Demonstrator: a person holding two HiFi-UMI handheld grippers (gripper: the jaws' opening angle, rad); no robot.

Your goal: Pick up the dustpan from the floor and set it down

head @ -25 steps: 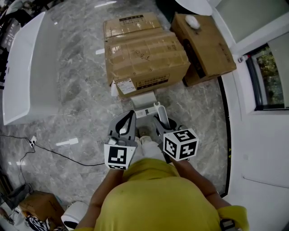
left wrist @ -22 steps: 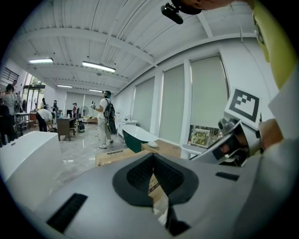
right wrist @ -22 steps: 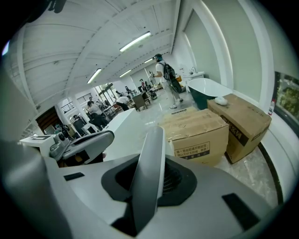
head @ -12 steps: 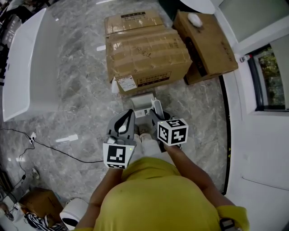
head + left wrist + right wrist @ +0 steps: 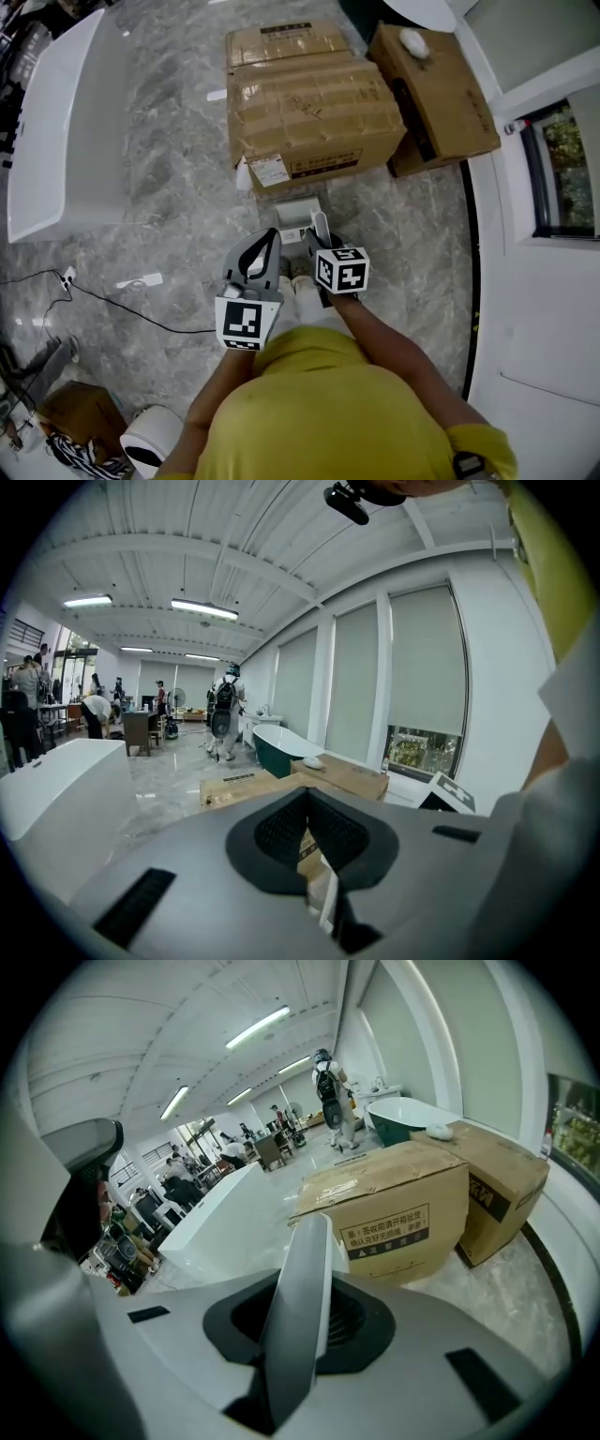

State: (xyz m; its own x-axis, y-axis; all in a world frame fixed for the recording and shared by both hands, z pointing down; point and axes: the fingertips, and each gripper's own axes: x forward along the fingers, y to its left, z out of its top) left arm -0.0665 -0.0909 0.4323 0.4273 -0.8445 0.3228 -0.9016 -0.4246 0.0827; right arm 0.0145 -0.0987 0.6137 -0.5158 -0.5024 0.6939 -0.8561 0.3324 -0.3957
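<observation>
Dustpan is low down in front of me, just before the big box. I cannot tell if it sits on the floor or hangs a bit above it. It is pale grey and white plastic, with a flat open tray and a long, thin handle that stands up. My right tongs are clenched on that handle. In the right gripper view the smooth, flat strip runs right between the dark ribbed pads. The cube on these tongs has black and white square marks.

My left tongs are pressed together and hold nothing. They come to a grey point beside the right ones and do not touch the dustpan.

The floor is shiny grey stone with pale streaks. The big box is brown cardboard, wrapped with clear tape that is wrinkled. It has a white sticker at one low corner and a label with black print on its front. The print is in characters that I cannot read. A flat box lies behind it, also with dark print on top. A second box stands to the right, with a small, round, white thing on it.

A long, smooth white bathtub is on the left. A thin black cord snakes over the floor near it.
</observation>
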